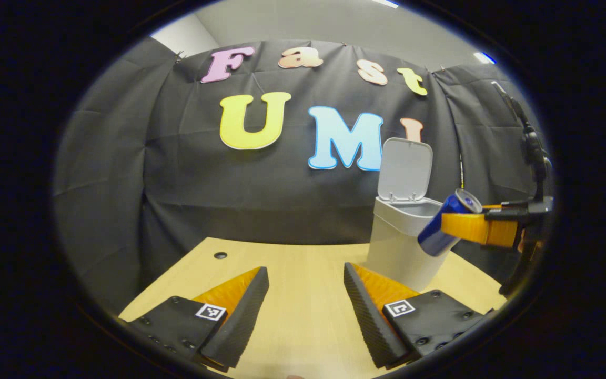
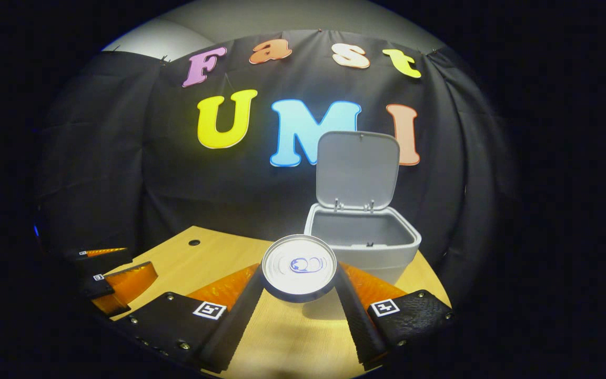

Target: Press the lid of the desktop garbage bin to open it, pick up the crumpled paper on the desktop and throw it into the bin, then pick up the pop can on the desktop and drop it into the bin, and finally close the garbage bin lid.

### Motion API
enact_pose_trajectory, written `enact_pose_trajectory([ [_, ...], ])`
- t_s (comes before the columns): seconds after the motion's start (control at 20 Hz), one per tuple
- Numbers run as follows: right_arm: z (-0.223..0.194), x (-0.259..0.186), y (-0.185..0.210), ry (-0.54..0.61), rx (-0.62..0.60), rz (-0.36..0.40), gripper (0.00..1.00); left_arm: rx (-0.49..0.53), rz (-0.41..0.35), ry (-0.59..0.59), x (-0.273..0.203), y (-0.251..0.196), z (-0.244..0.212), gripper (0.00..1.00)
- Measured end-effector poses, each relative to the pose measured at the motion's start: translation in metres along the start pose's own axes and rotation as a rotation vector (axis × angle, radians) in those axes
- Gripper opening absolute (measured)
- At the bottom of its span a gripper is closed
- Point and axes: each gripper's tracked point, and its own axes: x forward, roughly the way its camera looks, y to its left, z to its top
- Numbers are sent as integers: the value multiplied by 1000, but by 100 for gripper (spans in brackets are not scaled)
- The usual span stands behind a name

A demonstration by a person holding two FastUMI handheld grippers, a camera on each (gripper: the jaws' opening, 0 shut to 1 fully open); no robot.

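Note:
The white bin (image 1: 397, 247) stands at the table's far right with its lid (image 1: 405, 168) raised upright. In the left gripper view, my right gripper (image 1: 463, 227) holds the blue pop can (image 1: 447, 223) tilted in the air just right of the bin's rim. In the right gripper view the can's silver top (image 2: 298, 266) sits between my right gripper's (image 2: 299, 287) fingers, in front of the open bin (image 2: 363, 239) and its lid (image 2: 358, 171). My left gripper (image 1: 305, 292) hovers open over the wooden table (image 1: 303, 316), with nothing between its fingers; it also appears as the left gripper (image 2: 111, 281) at the table's left edge.
A small dark hole (image 1: 220, 255) marks the table's far left part. Black cloth closes the booth behind the bin. A dark stand (image 1: 532, 173) rises at the right edge, beside the bin.

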Motion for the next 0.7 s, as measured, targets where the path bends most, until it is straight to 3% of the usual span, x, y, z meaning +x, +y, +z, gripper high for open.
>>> enact_pose_trajectory([
  [0.35,56,23,-38,-121,-26,-38,84,-16,18,-17,-2,-10,11,91],
  [0.55,58,39,-56,-126,-40,-49,84,-12,28,-19,1,-19,14,96],
  [0.6,55,44,-61,-121,-48,-54,84,-12,29,-21,1,-23,14,91],
  [0.7,50,55,-66,-107,-52,-51,84,-12,39,-22,2,-25,13,96],
])
